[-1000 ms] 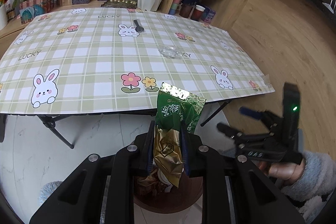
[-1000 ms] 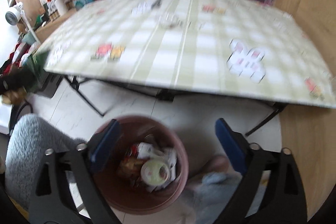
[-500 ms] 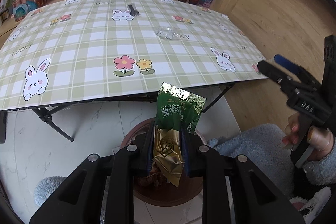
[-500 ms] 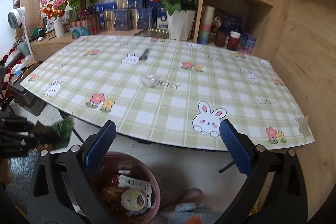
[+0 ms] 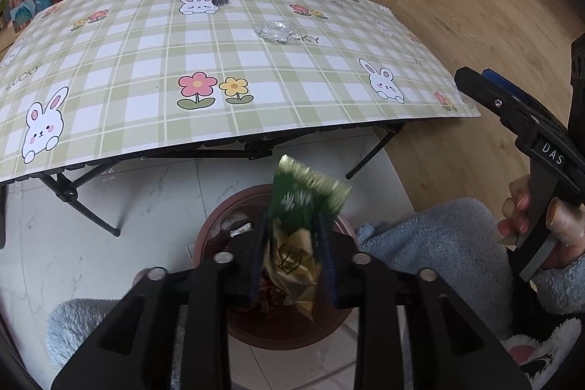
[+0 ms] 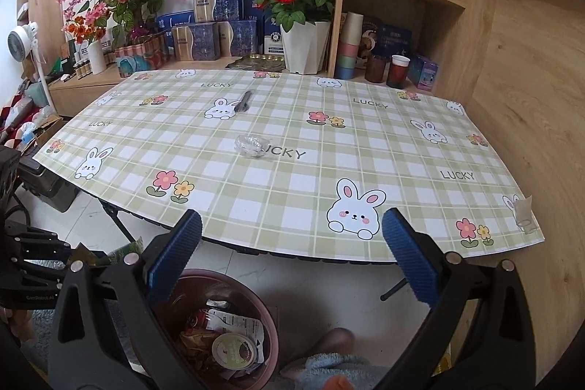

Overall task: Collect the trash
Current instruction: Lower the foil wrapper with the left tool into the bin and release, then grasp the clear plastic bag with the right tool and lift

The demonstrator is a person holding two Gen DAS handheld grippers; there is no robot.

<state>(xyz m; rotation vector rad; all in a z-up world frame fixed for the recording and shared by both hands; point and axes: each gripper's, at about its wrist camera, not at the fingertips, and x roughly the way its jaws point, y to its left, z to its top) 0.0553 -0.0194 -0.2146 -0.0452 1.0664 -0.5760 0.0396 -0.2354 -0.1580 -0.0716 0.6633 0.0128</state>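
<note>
Left gripper (image 5: 294,256): its ribbed fingers (image 5: 259,254) are opening, with a crumpled green-and-gold foil snack wrapper (image 5: 298,225) still between them; the pads appear no longer to press on it, though the blur leaves this uncertain. The wrapper stands upright, its green serrated top motion-blurred, directly above the round reddish-brown plastic waste bin (image 5: 215,225) on the pale marble-patterned floor (image 5: 91,243).

Right gripper (image 6: 292,254): its blue-padded fingers (image 6: 175,253) are spread wide with nothing between them, in front of the near edge of the tabletop (image 6: 402,156). The bin, below and to the left in this view, holds printed packets and a round foil-lidded cup (image 6: 234,348).

Tabletop: a green-and-white checked cloth with rabbits, flowers and the word LUCKY. A crumpled clear plastic film (image 6: 250,145) lies near its middle, and a small black fork-like utensil (image 6: 243,102) lies farther back beside a rabbit print, well apart from the film.
</note>
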